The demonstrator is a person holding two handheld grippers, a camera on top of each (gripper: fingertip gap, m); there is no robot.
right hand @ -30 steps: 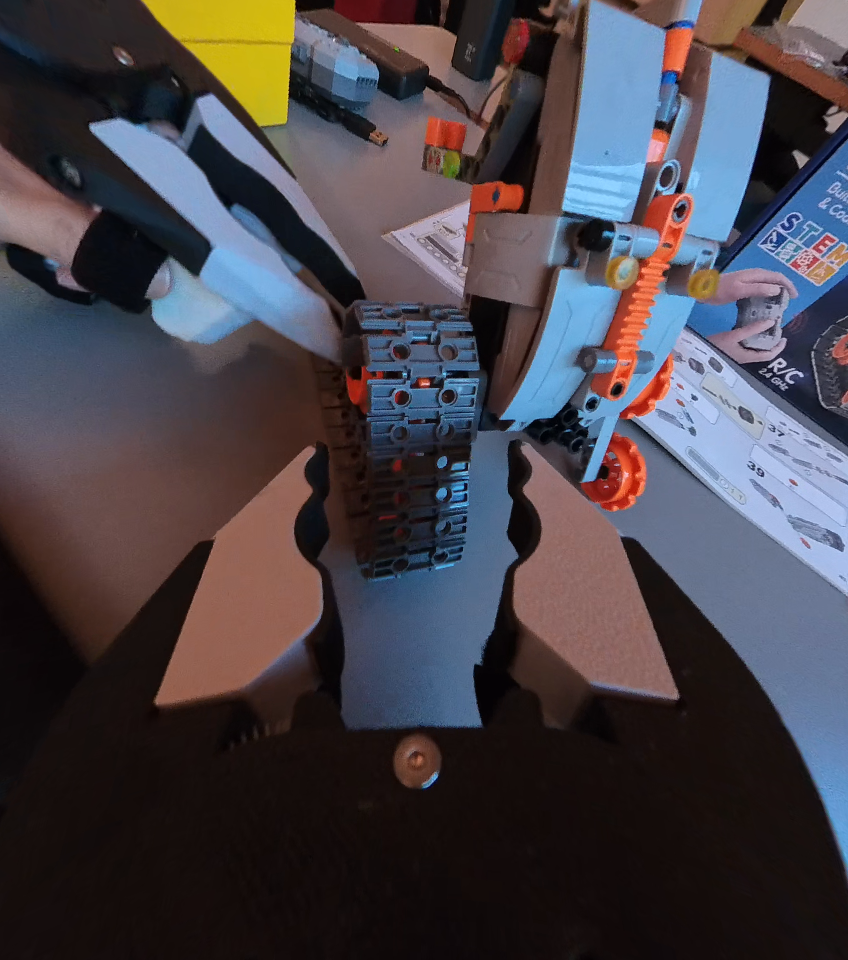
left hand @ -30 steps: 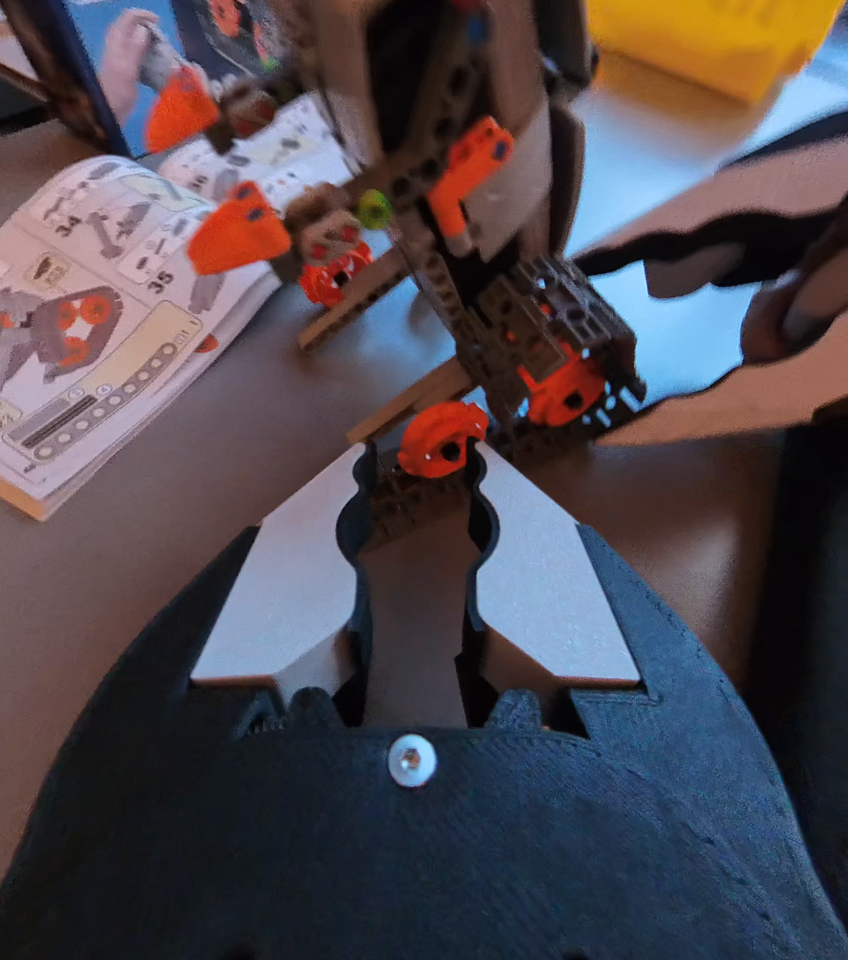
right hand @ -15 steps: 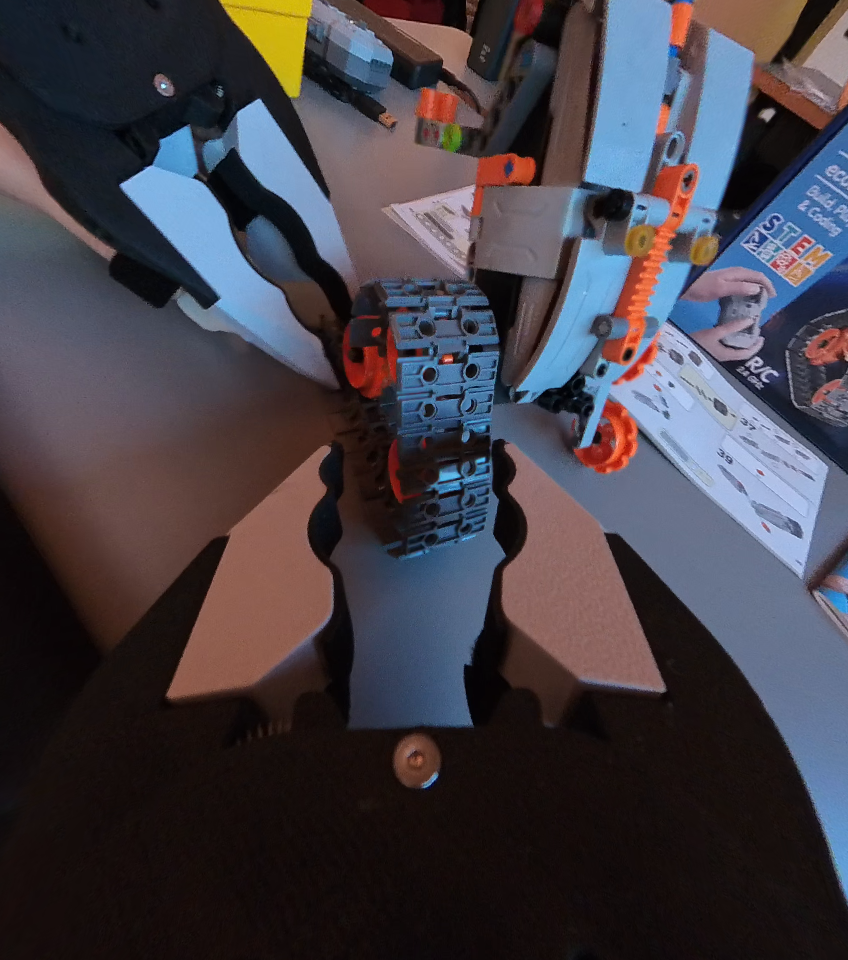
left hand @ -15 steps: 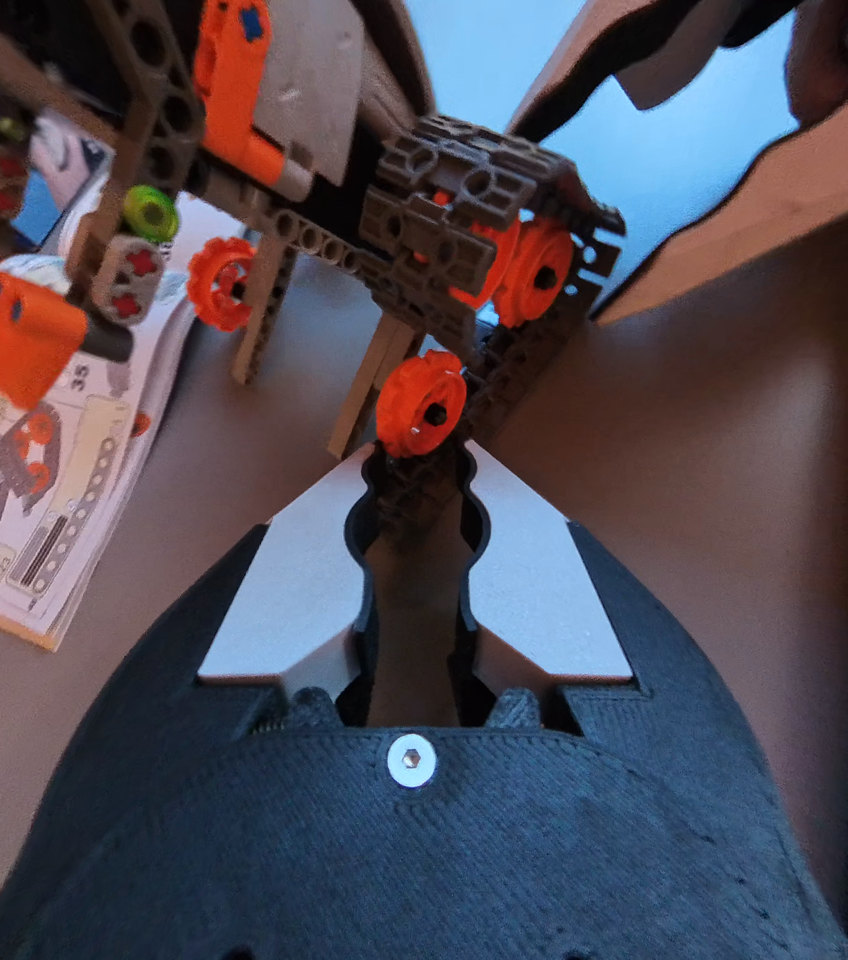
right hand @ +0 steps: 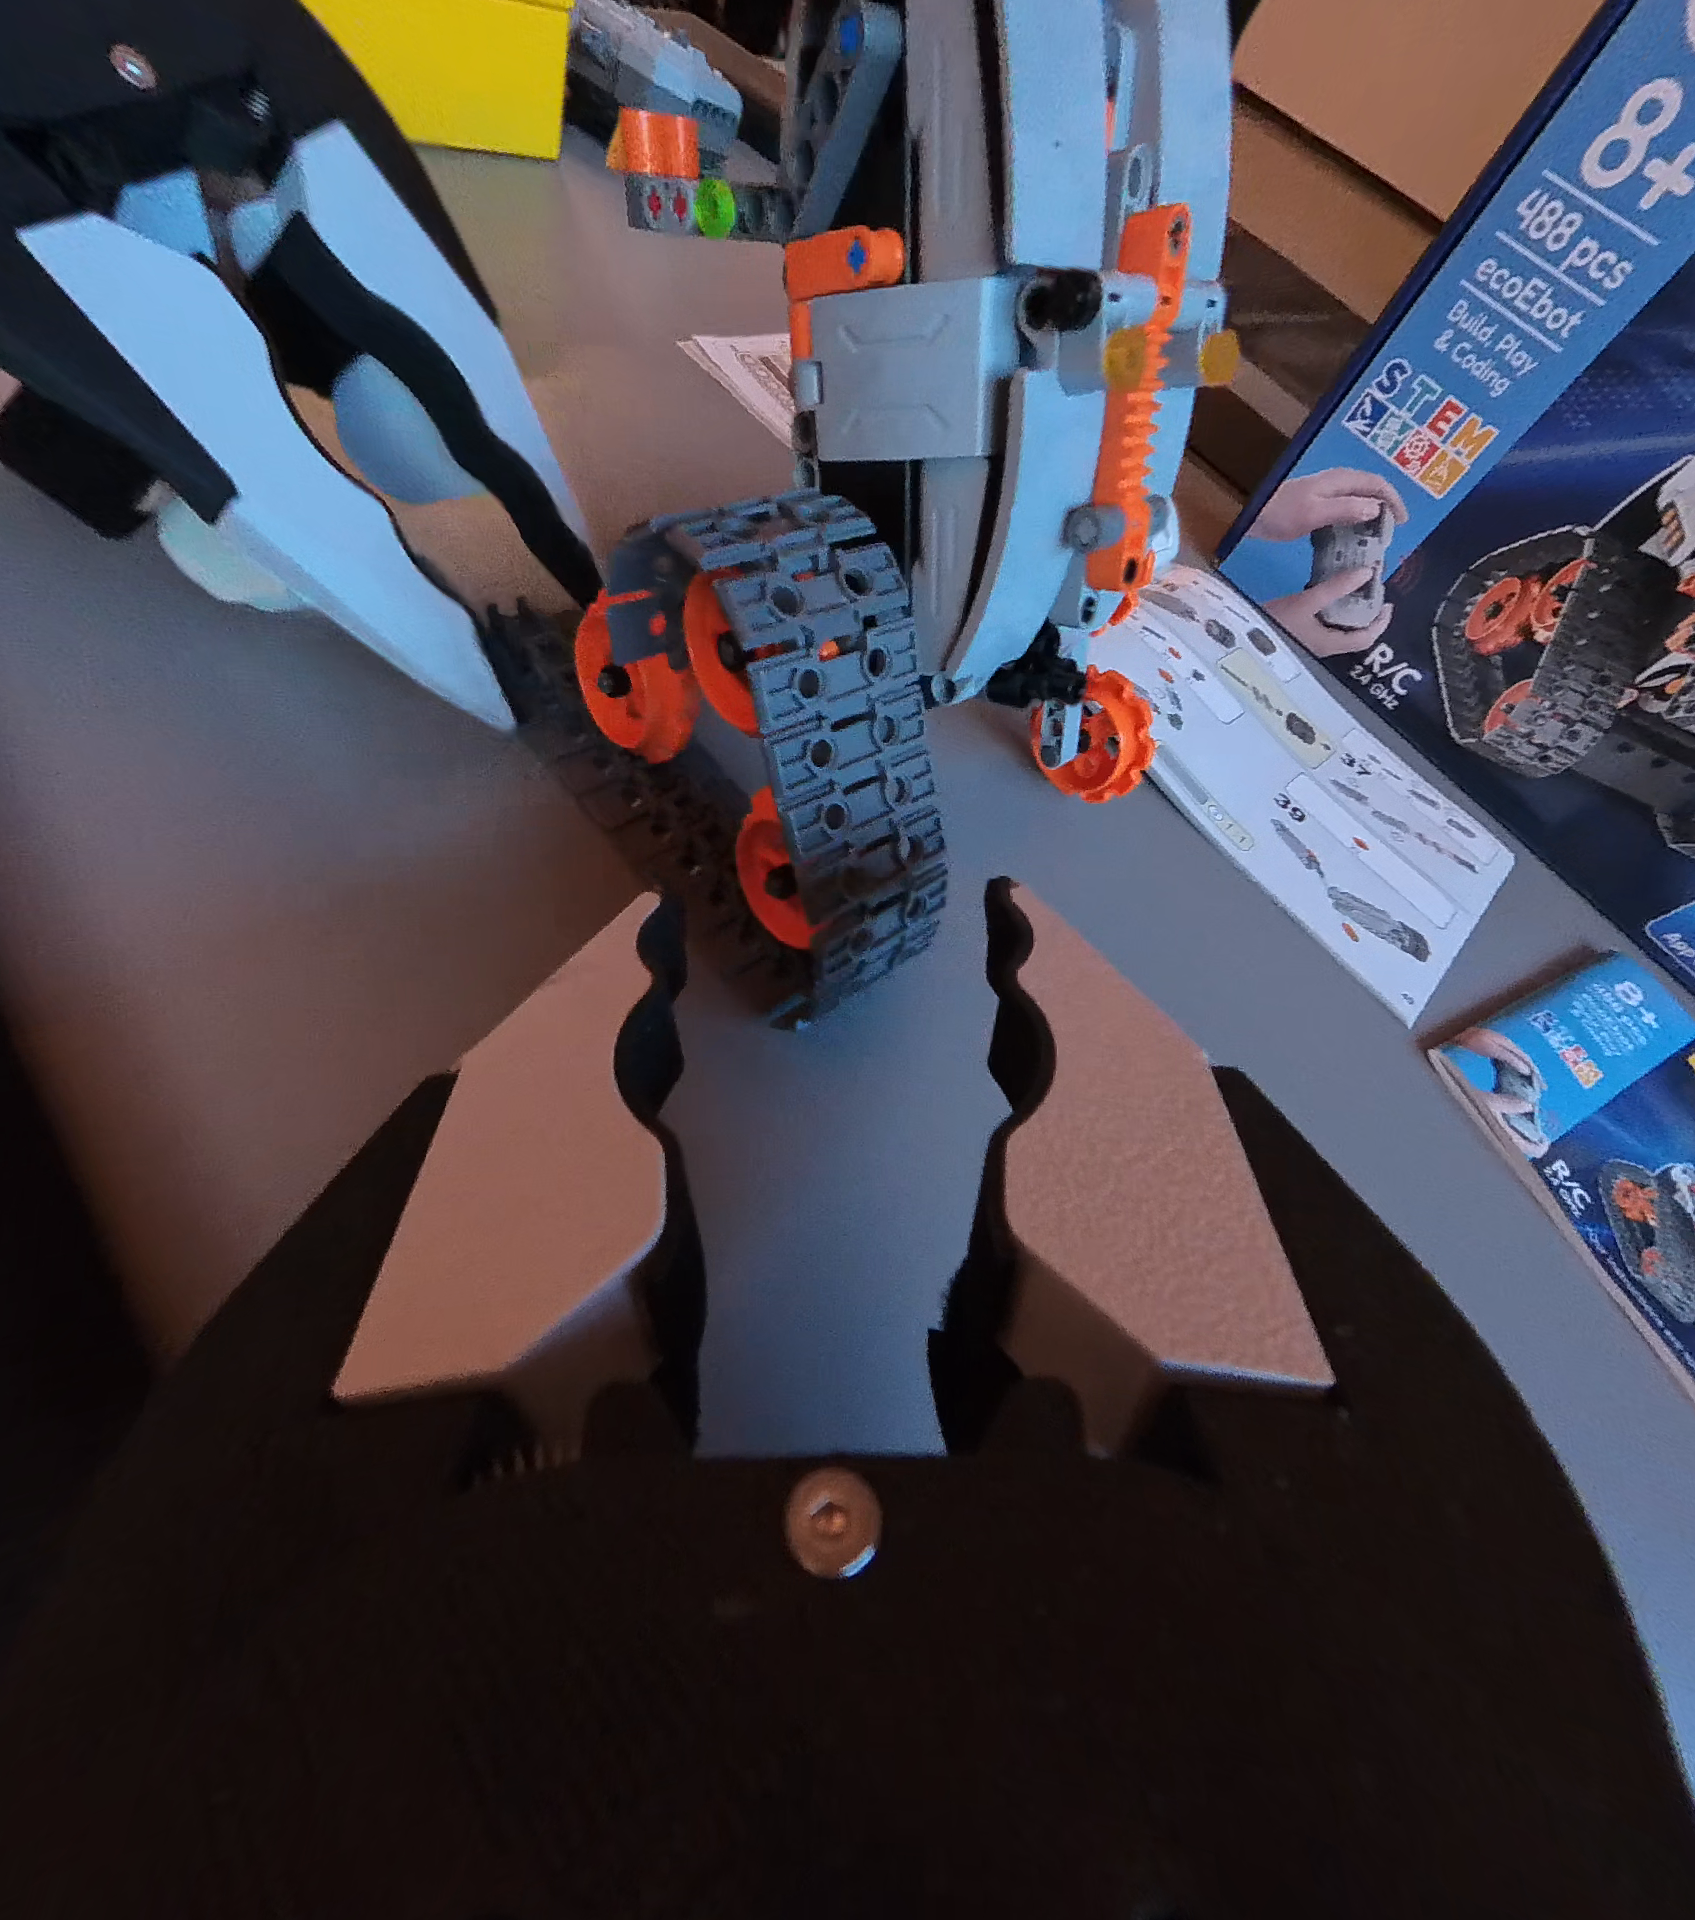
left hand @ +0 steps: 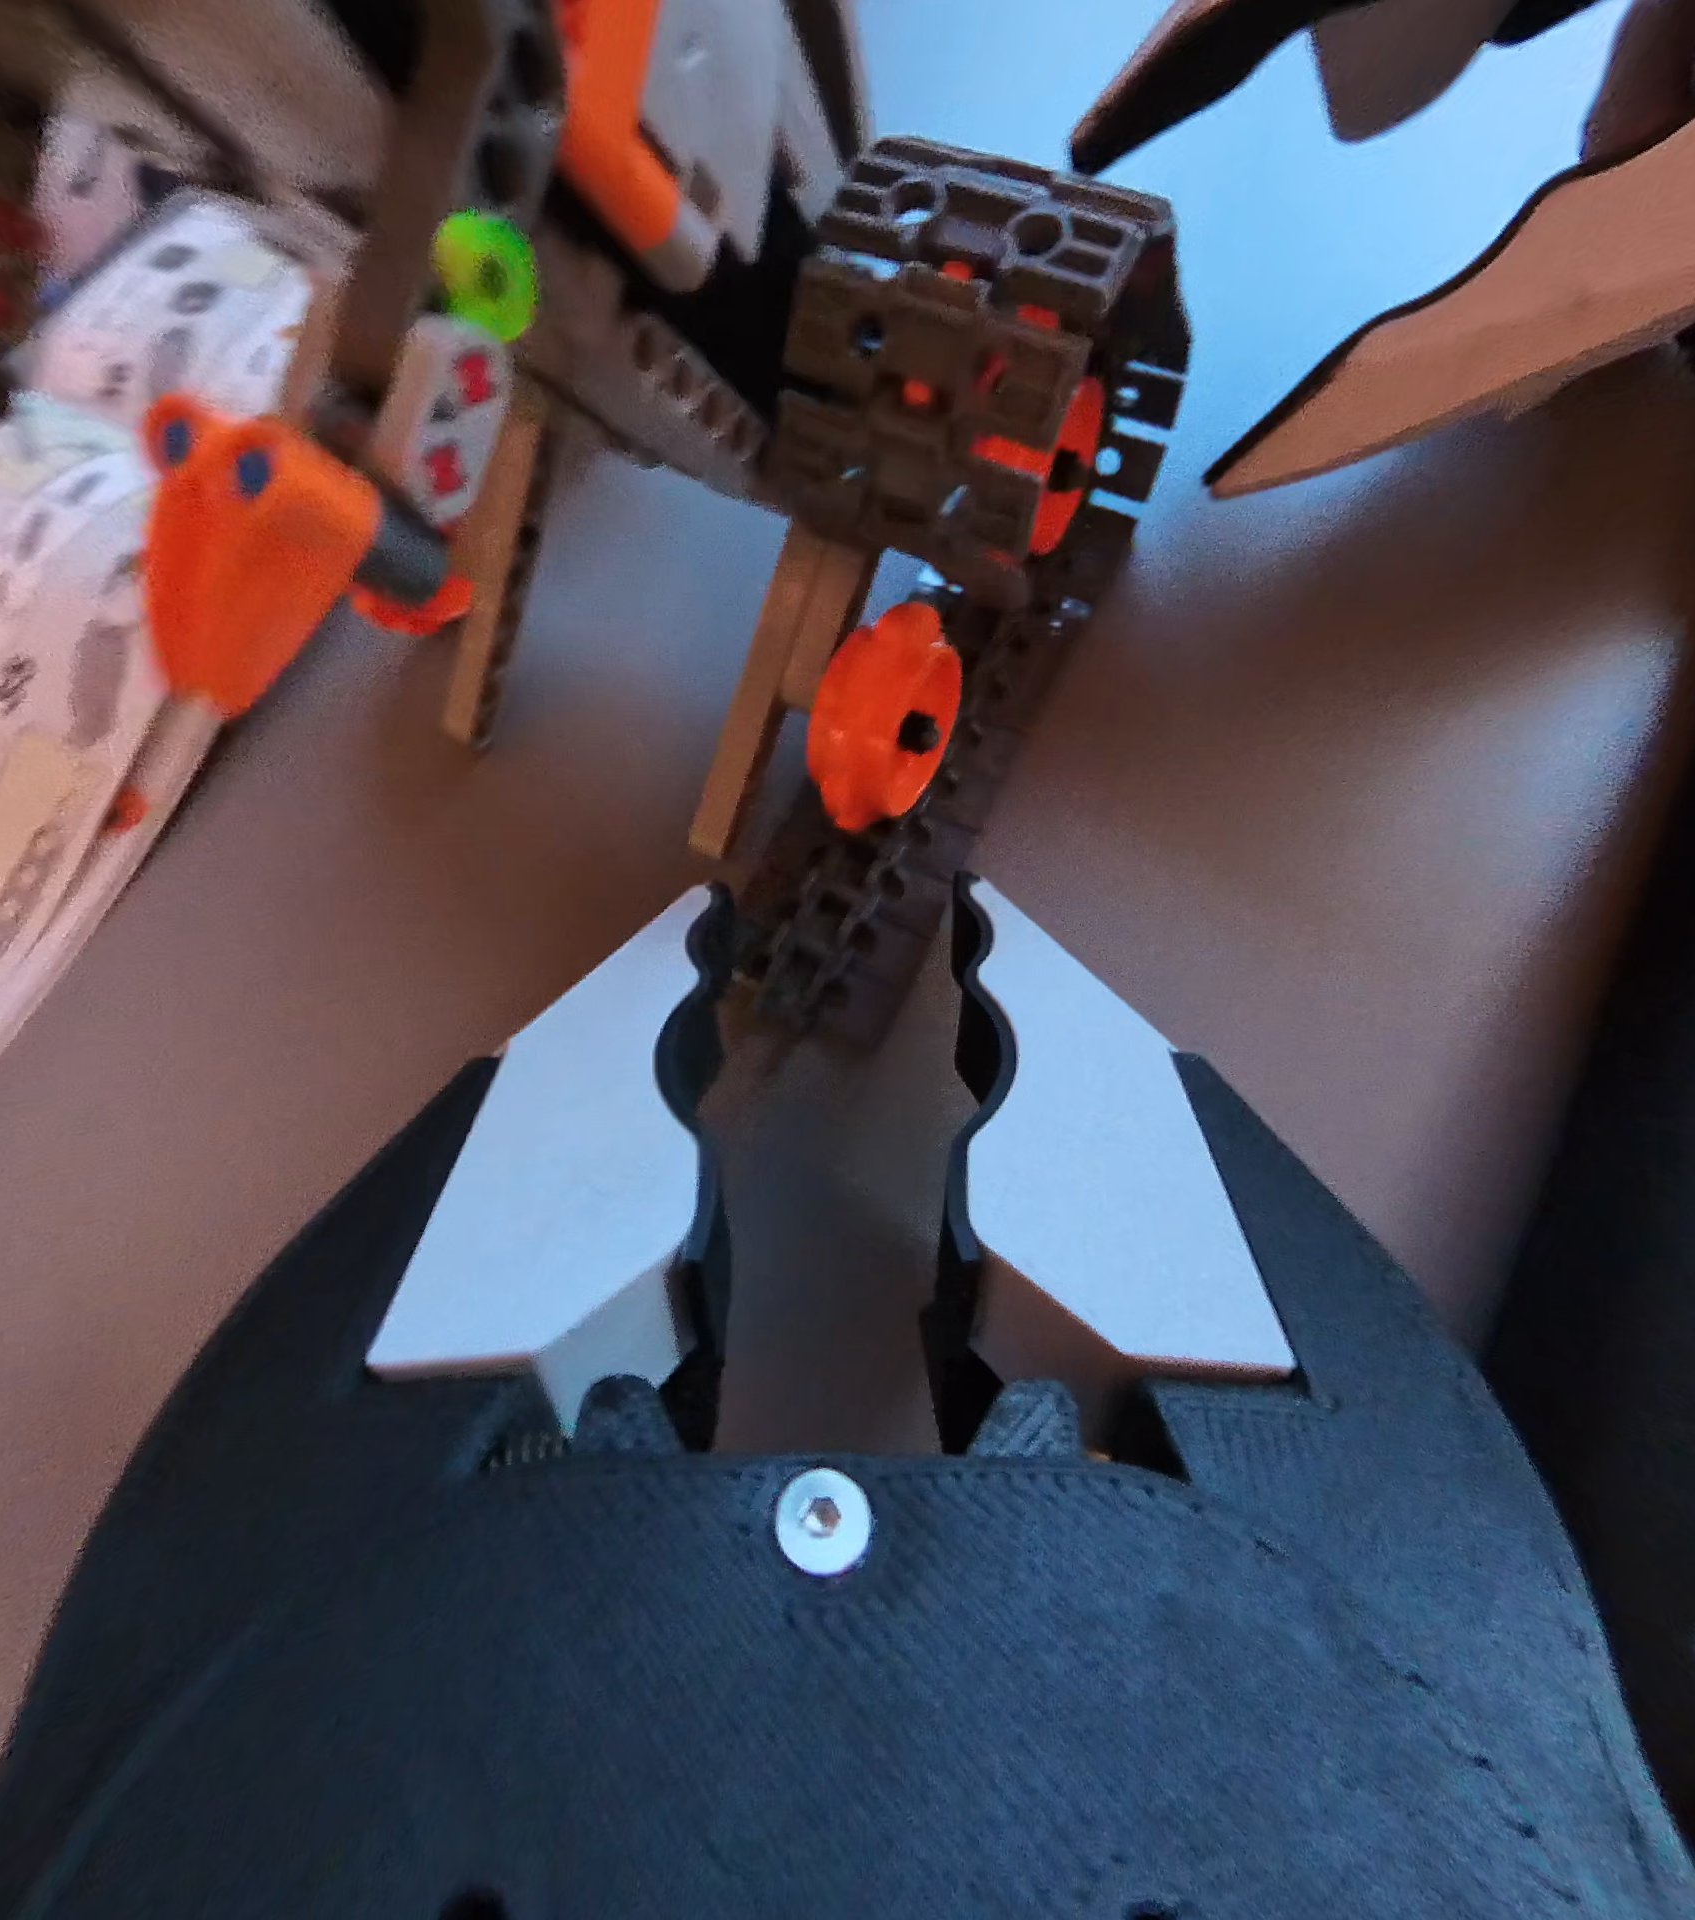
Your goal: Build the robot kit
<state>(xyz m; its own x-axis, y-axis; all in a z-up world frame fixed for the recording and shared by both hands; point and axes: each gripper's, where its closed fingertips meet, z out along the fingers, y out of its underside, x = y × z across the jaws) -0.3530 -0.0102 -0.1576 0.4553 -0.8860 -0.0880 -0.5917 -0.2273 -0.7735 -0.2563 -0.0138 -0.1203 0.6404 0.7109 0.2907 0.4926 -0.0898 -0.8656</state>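
Standing apart, the left gripper (left hand: 832, 914) fingers bracket the track (left hand: 853, 935)'s end, which they earlier pinched; right gripper (right hand: 827, 914) fingers stay open.

Hobby or office desk: grey tabletop (right hand: 1082, 883), toy kit box (right hand: 1570, 468), instruction booklet (right hand: 1321, 769) (open).

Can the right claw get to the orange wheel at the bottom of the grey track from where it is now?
Probably yes. The right claw is open, and the orange wheel on the grey track sits just ahead of its tips with only bare table between. The left claw is close on the far side, so there is little room.
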